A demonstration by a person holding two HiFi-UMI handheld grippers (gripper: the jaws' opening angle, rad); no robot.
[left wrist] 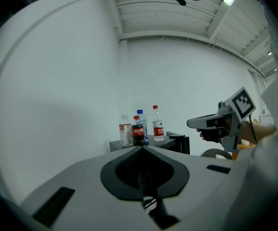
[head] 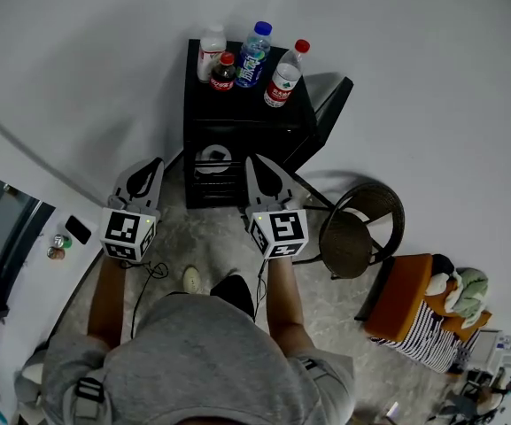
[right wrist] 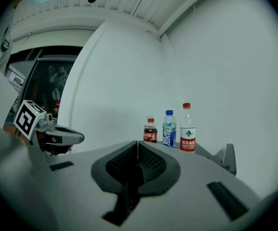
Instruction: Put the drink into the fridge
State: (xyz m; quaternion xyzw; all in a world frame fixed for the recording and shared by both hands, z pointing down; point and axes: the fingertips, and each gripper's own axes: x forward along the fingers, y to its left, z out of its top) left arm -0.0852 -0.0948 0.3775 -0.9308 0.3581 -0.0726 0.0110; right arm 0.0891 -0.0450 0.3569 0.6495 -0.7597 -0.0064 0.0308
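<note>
looks like just the approach step to me: left gripper (head: 151,168) and right gripper (head: 255,168) both have jaws pinched together and empty, the drinks (head: 252,56) stand on top of the black fridge (head: 237,122) at upper middle, so next one needs to spread its jaws around a bottle

I see four plastic bottles standing upright, close together, on the small black fridge (head: 246,109): a white bottle (head: 211,53), a dark cola bottle (head: 224,71), a blue-capped bottle (head: 255,53) and a red-capped clear water bottle (head: 283,73). The fridge door (head: 329,109) stands open.

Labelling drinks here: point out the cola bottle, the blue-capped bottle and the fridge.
cola bottle (head: 224,73): head view, red label
blue-capped bottle (head: 253,60): head view, bottle body
fridge (head: 244,104): head view, bare black top
</note>
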